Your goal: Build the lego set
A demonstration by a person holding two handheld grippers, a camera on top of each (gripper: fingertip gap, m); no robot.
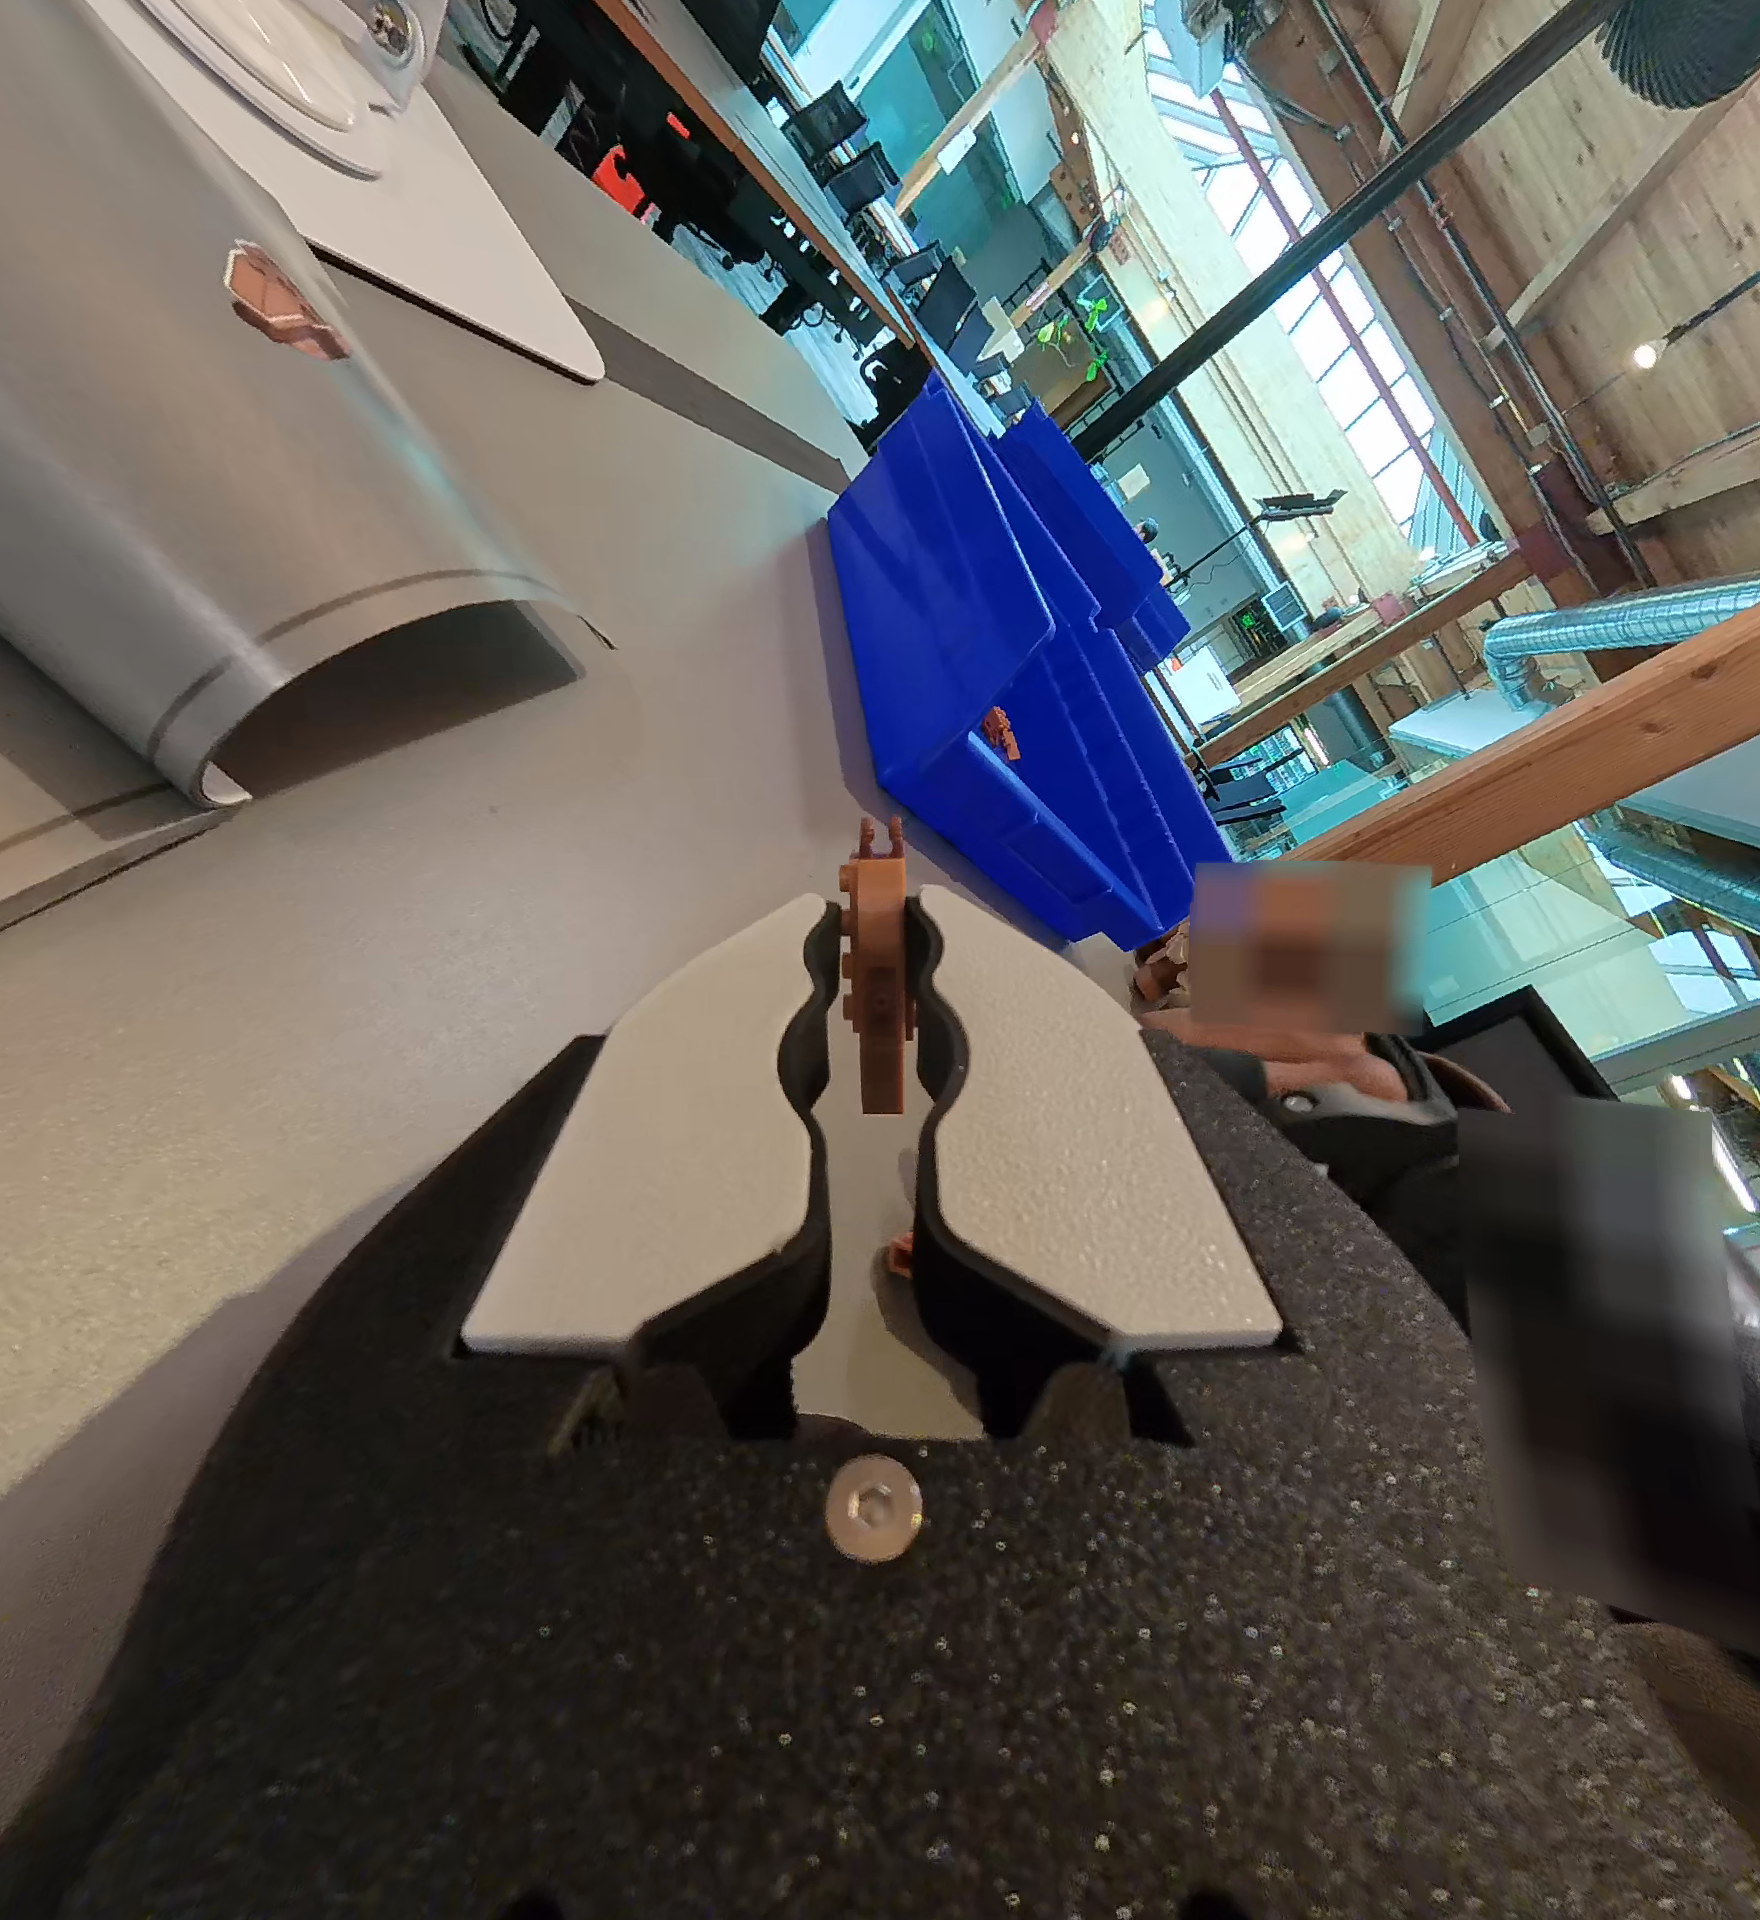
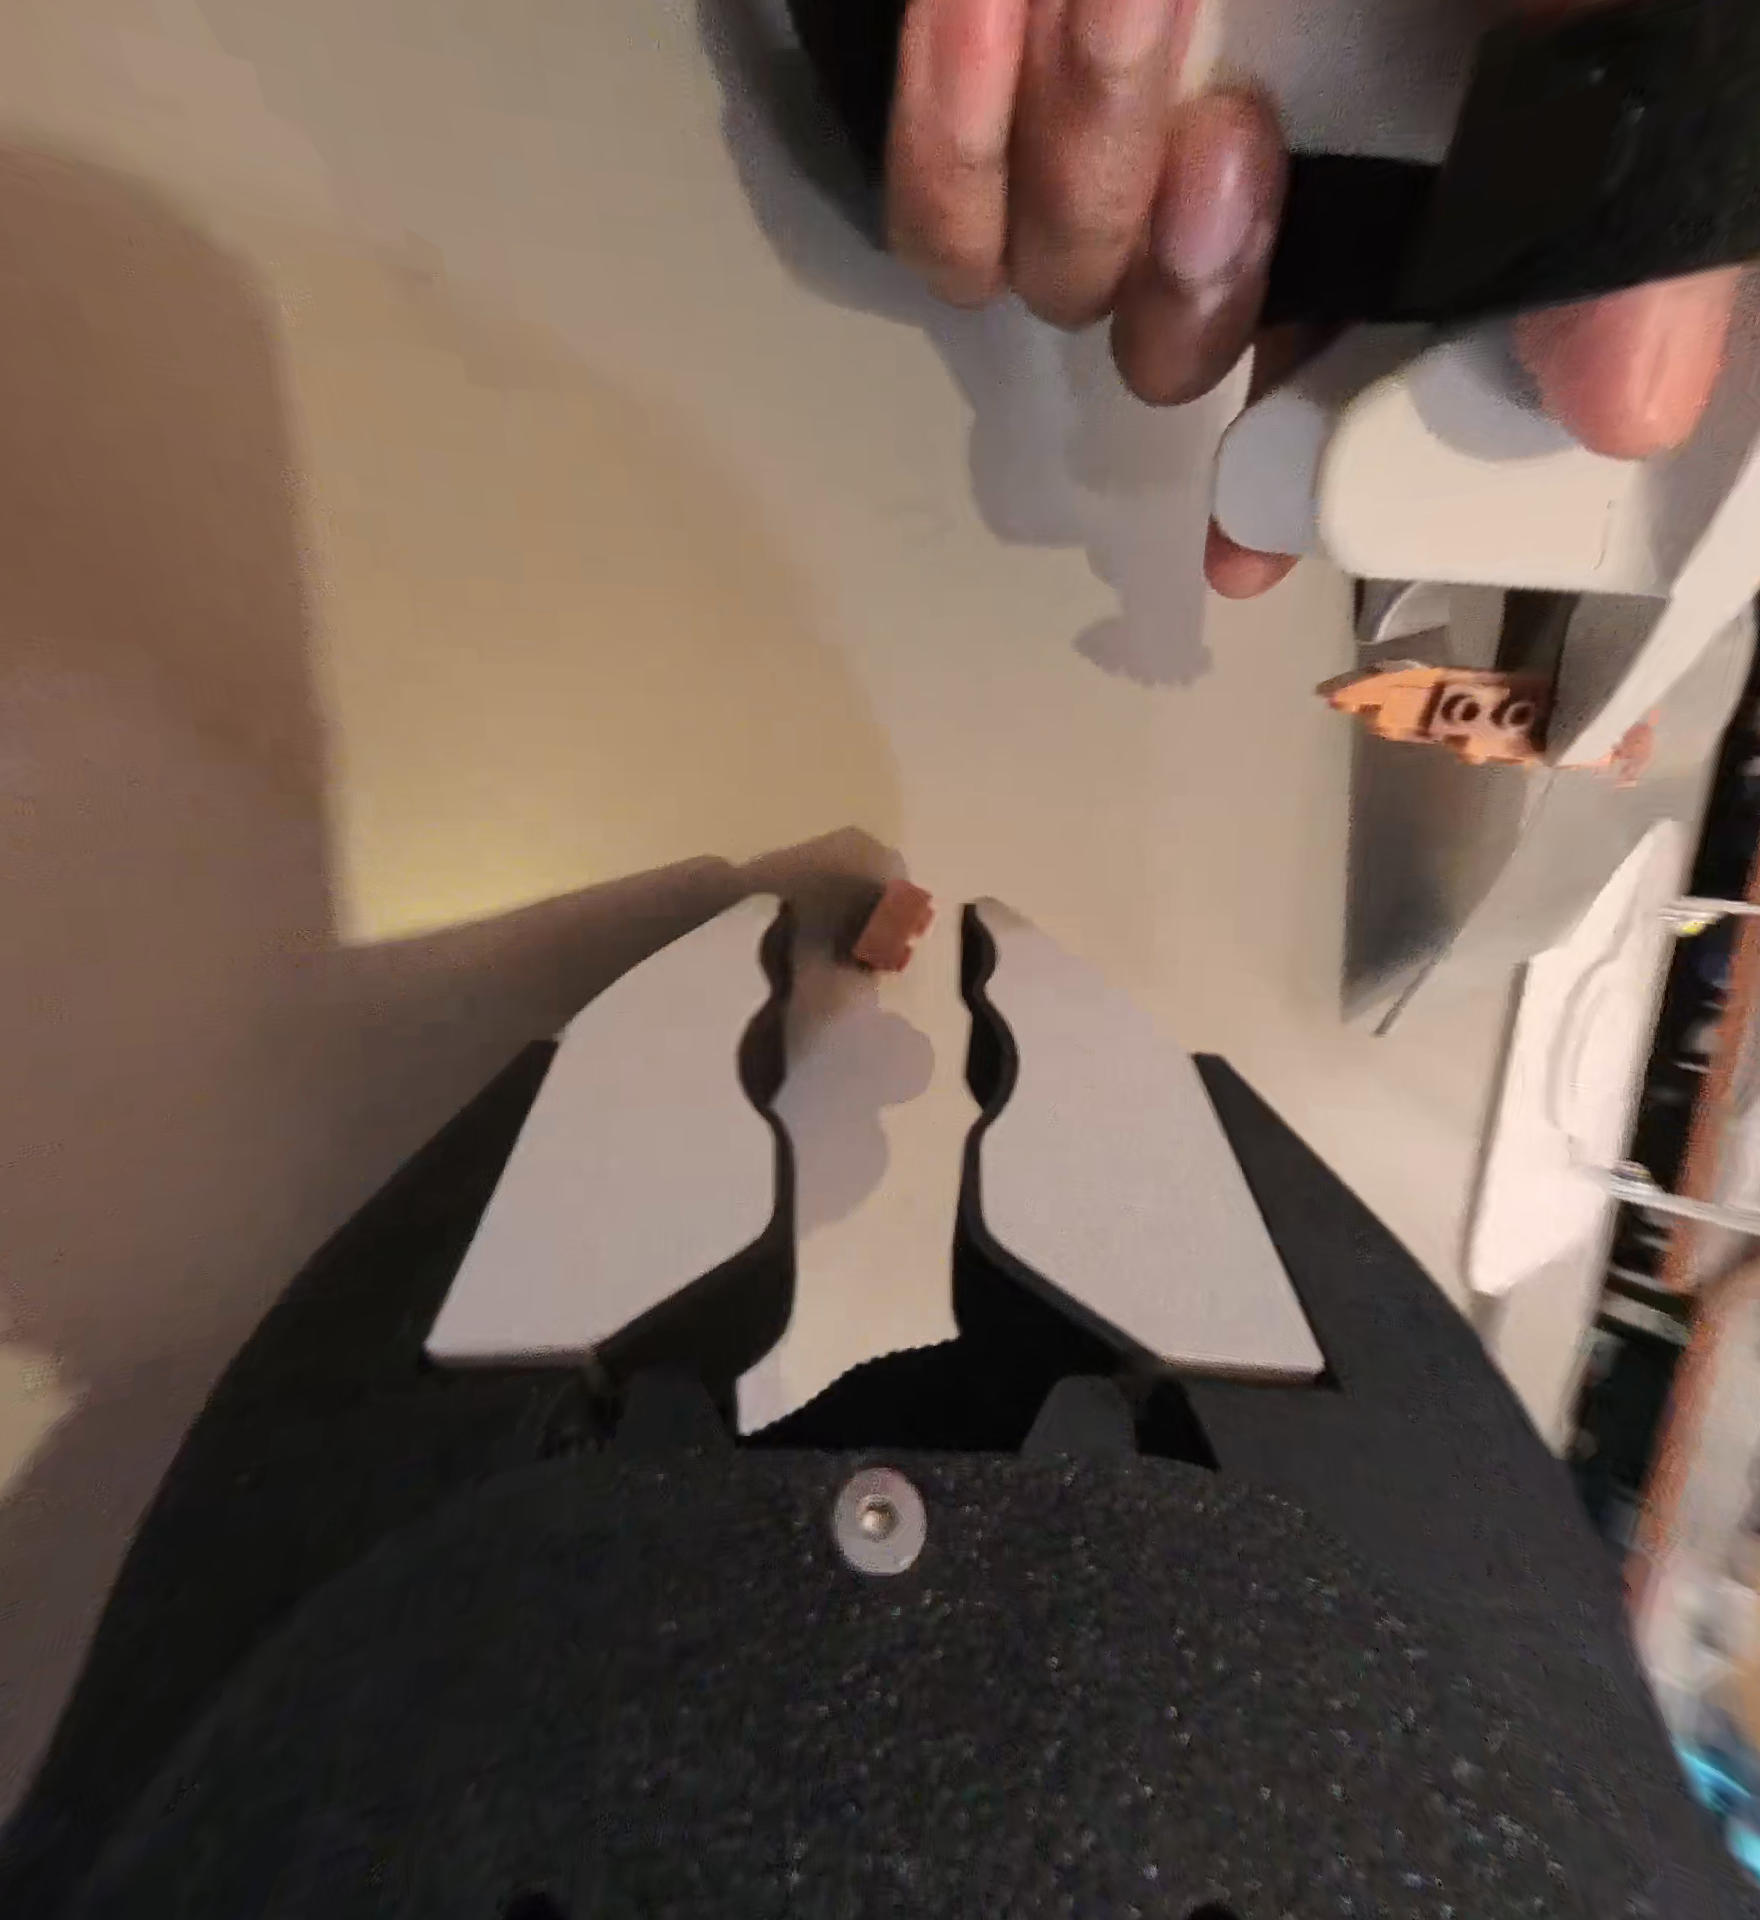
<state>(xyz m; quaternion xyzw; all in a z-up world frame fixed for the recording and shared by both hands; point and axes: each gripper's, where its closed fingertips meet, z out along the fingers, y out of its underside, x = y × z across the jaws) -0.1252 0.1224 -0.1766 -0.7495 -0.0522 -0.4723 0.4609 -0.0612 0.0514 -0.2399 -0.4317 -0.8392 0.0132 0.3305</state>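
Note:
My left gripper [image 1: 874, 914] is shut on a brown lego assembly [image 1: 878, 987], a studded plate held edge-on above the grey table, with small clips at its far tip. The same assembly [image 2: 1427, 717] shows in the right wrist view, at the upper right, in the other gripper held by a hand [image 2: 1084, 187]. My right gripper [image 2: 871, 914] is open, its jaws apart on either side of a small brown brick [image 2: 891, 925] that lies on the pale table [image 2: 543, 520]. I cannot tell whether the fingers touch it.
A blue bin [image 1: 1011, 665] with brown pieces inside stands ahead of the left gripper. A curled grey mat [image 1: 180, 468] with a small brown piece [image 1: 278, 307] on it lies at the left. More brown pieces [image 1: 1162, 966] lie by the bin's near corner. My right fingertips sit around 12 cm from my left ones.

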